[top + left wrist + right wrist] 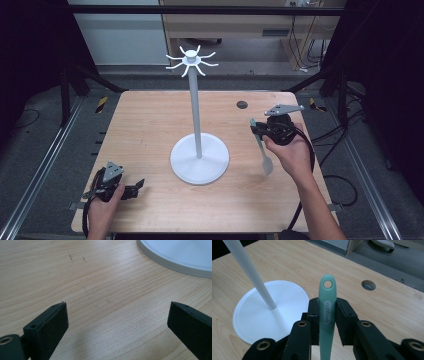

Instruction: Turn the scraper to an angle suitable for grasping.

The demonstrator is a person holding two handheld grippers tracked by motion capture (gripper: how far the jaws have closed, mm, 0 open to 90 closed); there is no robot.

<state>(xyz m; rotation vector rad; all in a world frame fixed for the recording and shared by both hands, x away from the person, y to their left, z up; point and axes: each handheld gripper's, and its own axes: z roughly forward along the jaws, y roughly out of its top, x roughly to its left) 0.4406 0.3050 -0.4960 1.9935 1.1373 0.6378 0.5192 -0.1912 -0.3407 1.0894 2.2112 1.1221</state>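
A pale green spoon (263, 148) hangs in the air over the table's right side, bowl end down. My right gripper (259, 131) is shut on its handle (326, 310), and the handle's end with a round hanging hole sticks out past the jaws. A white stand (198, 115) with a round base (254, 315), a tall pole and several hooks on top rises at the table's centre, left of the spoon. My left gripper (139, 186) rests near the front left of the wooden table (150, 125), its jaws wide apart over bare wood (115, 310) with nothing between them.
A dark round hole (242, 104) is set in the tabletop at the back right, also seen as a cable hole (368, 285) past the spoon's tip. The stand's base rim (175, 265) lies just ahead of the left gripper. Metal rails run along both table sides.
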